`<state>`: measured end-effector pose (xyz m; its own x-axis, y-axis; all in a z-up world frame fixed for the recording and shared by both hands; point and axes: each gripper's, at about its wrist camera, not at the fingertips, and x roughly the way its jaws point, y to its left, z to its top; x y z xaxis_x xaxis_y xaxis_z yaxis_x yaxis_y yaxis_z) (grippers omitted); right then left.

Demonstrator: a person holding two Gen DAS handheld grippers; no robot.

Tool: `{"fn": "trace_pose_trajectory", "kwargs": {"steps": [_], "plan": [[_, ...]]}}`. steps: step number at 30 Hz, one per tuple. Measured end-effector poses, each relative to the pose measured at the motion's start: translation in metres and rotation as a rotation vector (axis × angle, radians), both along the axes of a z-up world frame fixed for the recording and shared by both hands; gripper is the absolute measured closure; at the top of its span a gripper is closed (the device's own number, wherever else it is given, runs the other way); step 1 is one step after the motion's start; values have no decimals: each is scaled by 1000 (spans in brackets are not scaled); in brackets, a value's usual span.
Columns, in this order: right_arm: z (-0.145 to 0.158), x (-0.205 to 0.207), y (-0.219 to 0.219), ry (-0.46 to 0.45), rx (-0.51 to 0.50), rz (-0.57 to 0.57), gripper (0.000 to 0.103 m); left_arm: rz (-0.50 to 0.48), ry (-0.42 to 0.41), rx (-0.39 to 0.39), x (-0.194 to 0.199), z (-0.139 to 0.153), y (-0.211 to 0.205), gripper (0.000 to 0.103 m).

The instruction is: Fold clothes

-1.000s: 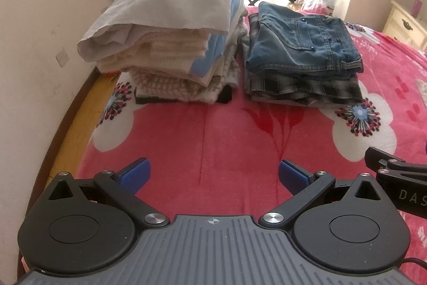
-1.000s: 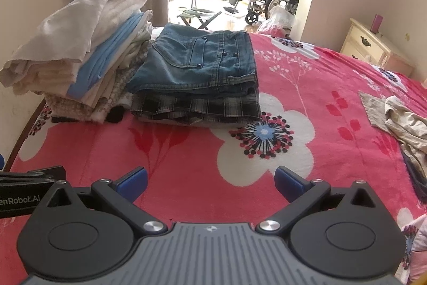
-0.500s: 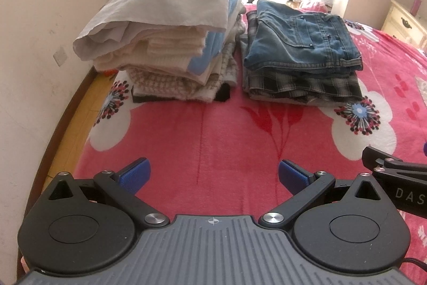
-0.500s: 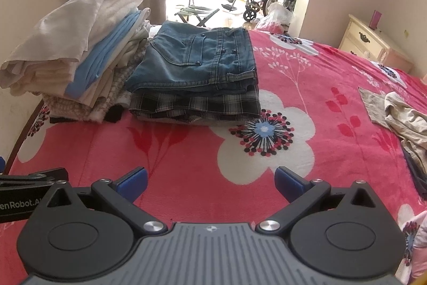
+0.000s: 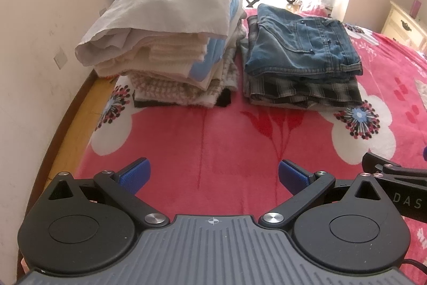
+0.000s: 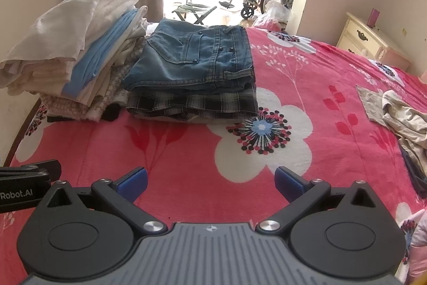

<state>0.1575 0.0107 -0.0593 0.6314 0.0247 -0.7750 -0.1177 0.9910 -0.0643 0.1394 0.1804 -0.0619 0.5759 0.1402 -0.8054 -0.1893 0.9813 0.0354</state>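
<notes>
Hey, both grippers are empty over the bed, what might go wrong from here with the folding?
The tall pale pile leans and overhangs its base; a bump may topple it toward the wall. The unfolded beige garment lies crumpled far right, so the right gripper may grab bunched layers. The left gripper, jaws open, sits close beside it; they might collide.

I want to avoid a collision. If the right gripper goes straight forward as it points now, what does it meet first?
The right gripper, open and empty, points over bare pink blanket. Straight ahead, the first obstacle looks like the folded plaid garment under the jeans, though depth is uncertain.
</notes>
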Motion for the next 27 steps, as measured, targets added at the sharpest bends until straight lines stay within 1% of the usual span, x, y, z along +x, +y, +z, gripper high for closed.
{"fn": "trace_pose_trajectory", "kwargs": {"steps": [13,27], "plan": [[0,2,2,8,-5,-17,0,3,-14,-3,3,4,6,0],[-1,3,2,30,5,-30,0,3,-15,13,3,8,7,0]]}}
